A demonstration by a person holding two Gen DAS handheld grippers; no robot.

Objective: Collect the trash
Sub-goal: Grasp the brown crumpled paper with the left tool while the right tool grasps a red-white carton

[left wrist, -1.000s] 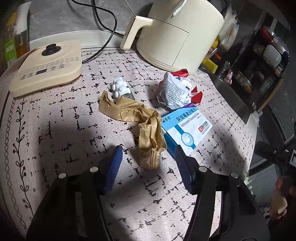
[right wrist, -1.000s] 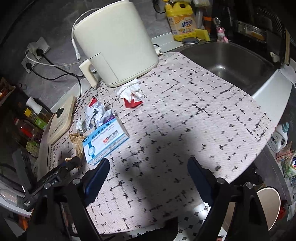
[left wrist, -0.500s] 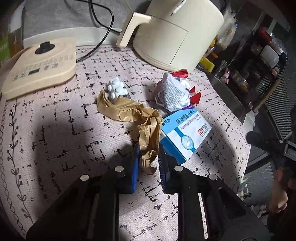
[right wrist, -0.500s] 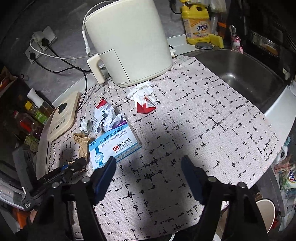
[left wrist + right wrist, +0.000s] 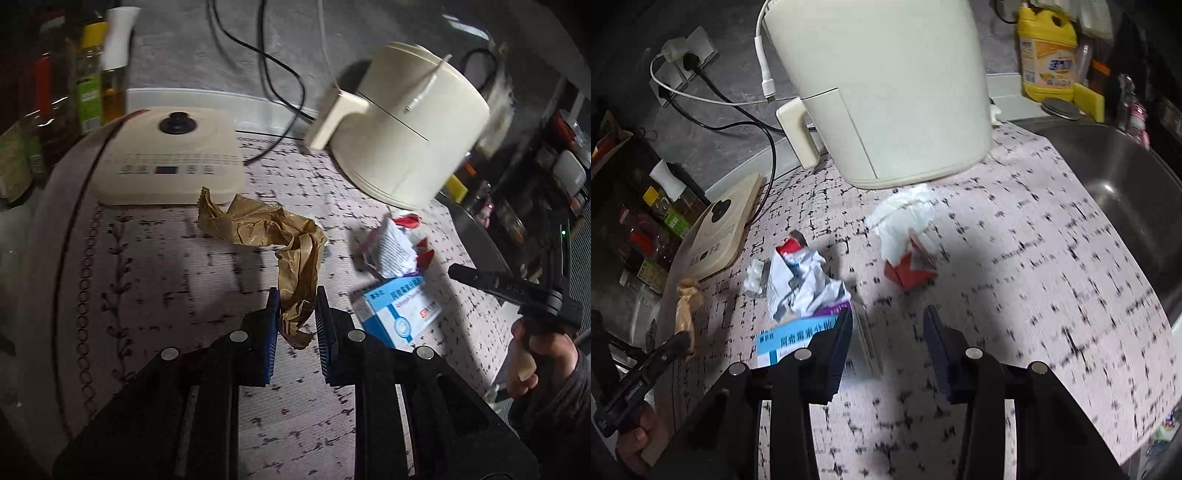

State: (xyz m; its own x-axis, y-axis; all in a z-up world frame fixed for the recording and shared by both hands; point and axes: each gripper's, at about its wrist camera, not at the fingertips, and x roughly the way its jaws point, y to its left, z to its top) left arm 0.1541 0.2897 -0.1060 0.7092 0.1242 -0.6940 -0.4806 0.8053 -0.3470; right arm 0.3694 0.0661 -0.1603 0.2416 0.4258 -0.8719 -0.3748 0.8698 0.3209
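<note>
Gripping brown paper in left gripper, clear of worktop. Closing right gripper around medicine box, not yet pinching, tissue at twelve o'clock. Needing firm squeeze, then lifting.

The left wrist view looks down along its gripper from close above the counter mat's left part, toward the back edge where the air fryer stands. The right wrist view looks steeply down from close above the mat's front edge, toward the fryer and the sink at right. Both views share the fryer, the medicine box and the crumpled paper.
</note>
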